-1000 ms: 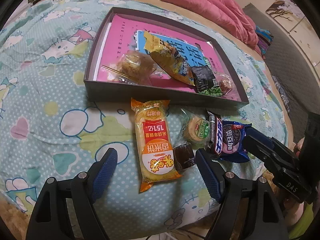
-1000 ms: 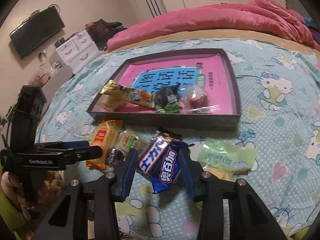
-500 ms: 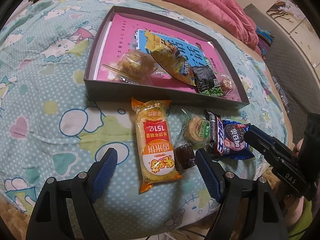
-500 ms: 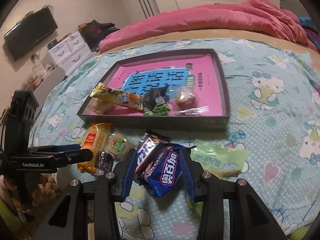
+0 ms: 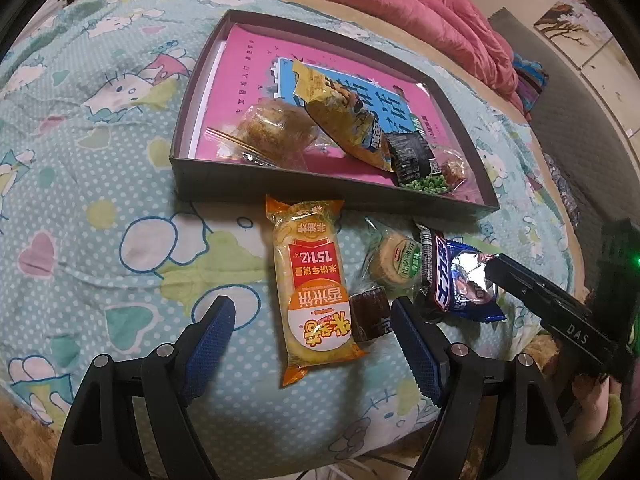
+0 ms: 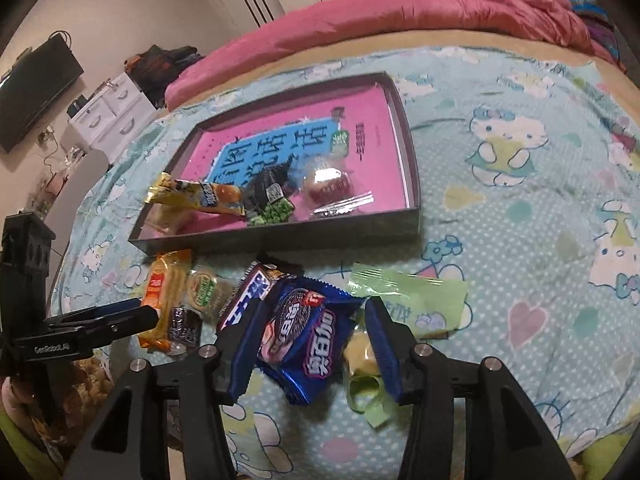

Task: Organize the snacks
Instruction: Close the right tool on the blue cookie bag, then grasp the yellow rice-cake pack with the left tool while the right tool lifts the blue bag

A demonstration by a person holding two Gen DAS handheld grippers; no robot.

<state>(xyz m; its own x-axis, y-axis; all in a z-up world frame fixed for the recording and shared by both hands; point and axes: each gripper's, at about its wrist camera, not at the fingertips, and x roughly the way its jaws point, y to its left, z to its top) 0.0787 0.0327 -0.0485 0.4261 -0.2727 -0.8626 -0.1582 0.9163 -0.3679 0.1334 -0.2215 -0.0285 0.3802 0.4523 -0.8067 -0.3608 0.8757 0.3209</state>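
My right gripper (image 6: 316, 308) hovers low over the bedspread and its jaws are opening. A blue cookie packet (image 6: 300, 332) lies between them, and the right pad stands clear of it. A black-and-white bar (image 6: 248, 296) sits just outside the left finger. My left gripper (image 5: 312, 312) is open around the near end of an orange rice-cracker pack (image 5: 312, 280), not touching it. A small dark brown packet (image 5: 370, 312) and a round green-labelled cake (image 5: 396, 260) lie beside that pack. The blue packet (image 5: 468, 284) also shows there at the right gripper's finger.
A dark shallow box (image 5: 280, 188) lies beyond the loose snacks and holds a pink book, a yellow snack bag (image 5: 340, 120), a round pastry (image 5: 272, 132) and a pea packet (image 5: 416, 164). A pale green packet (image 6: 412, 300) lies to the right. A pink duvet is behind, and the bed's edge is near.
The right gripper's jaws have widened and rolled a little. The black-and-white bar, earlier between the fingers with the blue packet, now lies outside the left finger. The left gripper has stayed put.
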